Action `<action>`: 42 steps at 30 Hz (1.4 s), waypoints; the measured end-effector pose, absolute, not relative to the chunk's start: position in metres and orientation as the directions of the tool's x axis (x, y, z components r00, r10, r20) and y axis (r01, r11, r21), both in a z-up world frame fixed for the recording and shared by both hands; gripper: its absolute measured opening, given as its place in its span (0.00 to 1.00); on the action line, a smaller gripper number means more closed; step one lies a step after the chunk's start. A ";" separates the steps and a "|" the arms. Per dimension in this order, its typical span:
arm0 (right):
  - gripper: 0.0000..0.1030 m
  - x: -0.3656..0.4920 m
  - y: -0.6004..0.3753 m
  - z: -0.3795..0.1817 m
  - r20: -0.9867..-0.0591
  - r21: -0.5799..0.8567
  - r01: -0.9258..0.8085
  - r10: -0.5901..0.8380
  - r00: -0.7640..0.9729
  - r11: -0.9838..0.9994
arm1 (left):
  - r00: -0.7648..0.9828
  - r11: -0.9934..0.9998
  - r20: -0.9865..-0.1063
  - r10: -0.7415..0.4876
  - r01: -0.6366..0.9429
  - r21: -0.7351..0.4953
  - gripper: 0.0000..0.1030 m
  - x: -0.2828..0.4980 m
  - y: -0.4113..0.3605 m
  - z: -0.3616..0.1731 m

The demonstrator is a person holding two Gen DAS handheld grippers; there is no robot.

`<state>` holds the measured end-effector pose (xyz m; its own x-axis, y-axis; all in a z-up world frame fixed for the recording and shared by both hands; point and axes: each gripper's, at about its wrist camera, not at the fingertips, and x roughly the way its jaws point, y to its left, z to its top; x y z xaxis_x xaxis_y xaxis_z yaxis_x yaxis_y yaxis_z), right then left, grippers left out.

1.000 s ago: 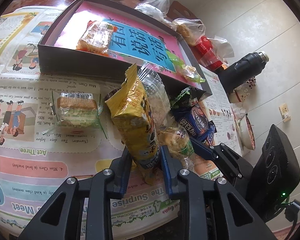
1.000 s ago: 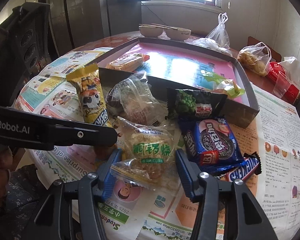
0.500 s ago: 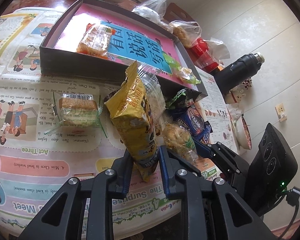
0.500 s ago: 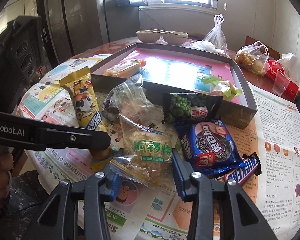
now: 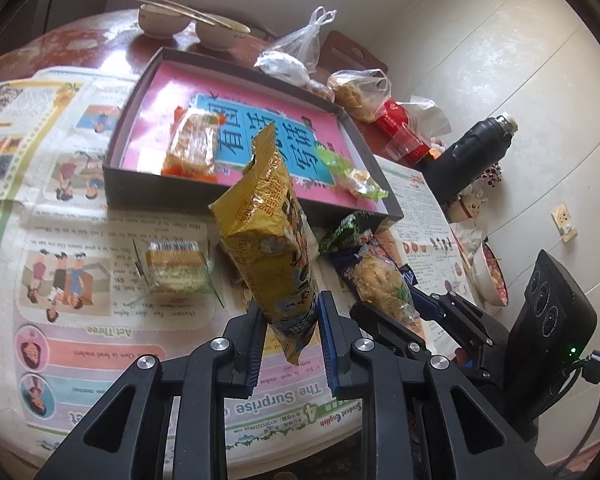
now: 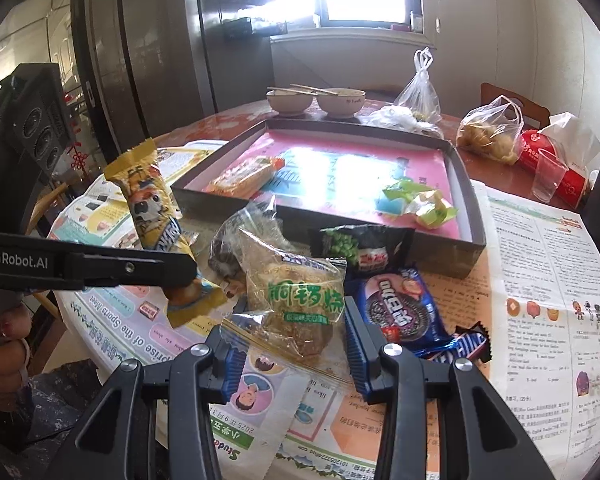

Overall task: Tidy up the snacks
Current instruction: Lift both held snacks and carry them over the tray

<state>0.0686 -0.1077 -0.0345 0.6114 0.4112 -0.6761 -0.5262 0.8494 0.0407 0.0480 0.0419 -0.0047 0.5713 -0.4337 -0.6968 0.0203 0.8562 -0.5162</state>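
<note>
Left gripper point(image 5: 290, 334) pinching yellow snack bag point(image 5: 268, 236) low down; right gripper point(image 6: 294, 350) squeezing clear rice cracker pack point(image 6: 296, 300). Both light, crinkly, slippery, easy to crush.

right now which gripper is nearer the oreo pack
Right. The right gripper sits just left of the oreo pack, its jaws around a clear snack bag; the left gripper is farther left, holding the yellow packet.

Black left gripper point(image 5: 289, 334), blue ribbed pads point(image 5: 327, 336), silver screws, white GenRobot.AI lettering
</note>
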 end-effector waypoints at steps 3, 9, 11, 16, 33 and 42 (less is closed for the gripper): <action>0.42 0.070 -0.109 -0.031 -0.670 0.043 -0.523 0.413 0.617 0.851 | 0.588 0.858 -0.688 -0.425 0.018 -0.513 0.25 0.050 0.046 0.002; 0.42 0.073 -0.112 -0.023 -0.659 0.049 -0.515 0.415 0.627 0.856 | 0.610 0.860 -0.676 -0.414 0.018 -0.510 0.25 0.054 0.050 0.011; 0.43 0.076 -0.113 -0.021 -0.656 0.051 -0.511 0.414 0.631 0.858 | 0.616 0.862 -0.674 -0.408 0.019 -0.506 0.25 0.056 0.051 0.015; 0.43 0.083 -0.114 -0.014 -0.646 0.054 -0.504 0.415 0.641 0.862 | 0.628 0.867 -0.669 -0.398 0.021 -0.497 0.25 0.062 0.052 0.021; 0.42 0.104 -0.114 0.007 -0.615 0.063 -0.477 0.411 0.673 0.877 | 0.651 0.872 -0.643 -0.403 0.060 -0.486 0.25 0.088 0.047 0.039; 0.42 0.115 -0.117 0.019 -0.590 0.069 -0.460 0.408 0.696 0.885 | 0.665 0.880 -0.631 -0.400 0.084 -0.468 0.25 0.100 0.041 0.050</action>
